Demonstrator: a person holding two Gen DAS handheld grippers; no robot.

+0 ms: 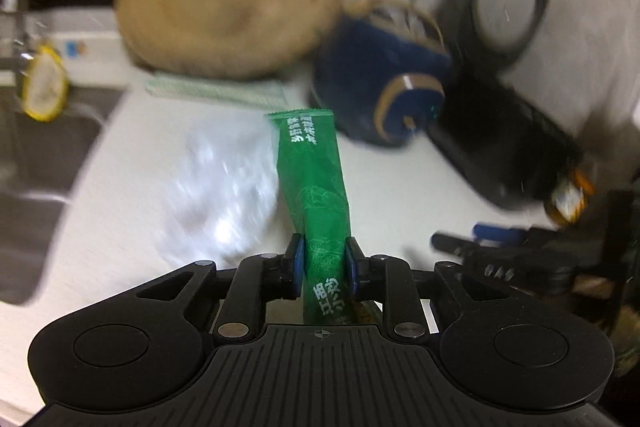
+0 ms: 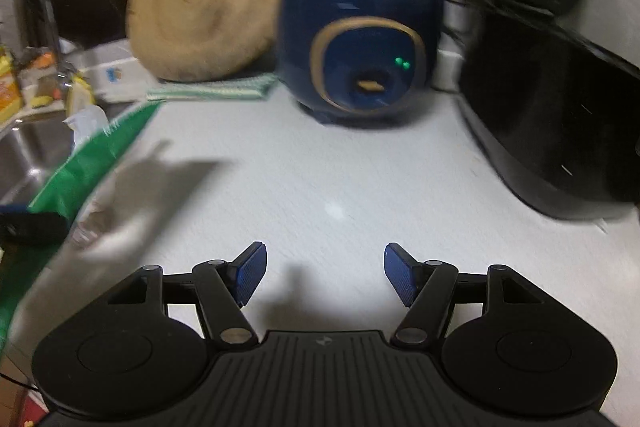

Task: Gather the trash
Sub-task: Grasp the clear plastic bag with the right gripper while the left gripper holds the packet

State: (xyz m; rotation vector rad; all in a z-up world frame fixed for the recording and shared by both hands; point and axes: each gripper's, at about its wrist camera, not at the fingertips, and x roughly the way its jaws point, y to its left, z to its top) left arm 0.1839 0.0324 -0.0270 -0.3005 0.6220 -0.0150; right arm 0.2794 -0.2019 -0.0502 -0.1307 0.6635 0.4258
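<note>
The left claw [image 1: 324, 261] pinched a green wrapper [image 1: 316, 183] pointing to 12 o'clock over the desk [image 1: 400, 179]; the right claw [image 2: 325, 275] hung spread

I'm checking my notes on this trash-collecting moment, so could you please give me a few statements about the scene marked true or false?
1. The left gripper is shut on a green wrapper. True.
2. The right gripper holds a wrapper too. False: its jaws stand open with nothing between them.
3. The blue cooker stands on the counter beside a round wooden board. True.
4. The board lies flat on the counter. False: it leans upright at the back.
5. A sink lies left of the counter. True.
</note>
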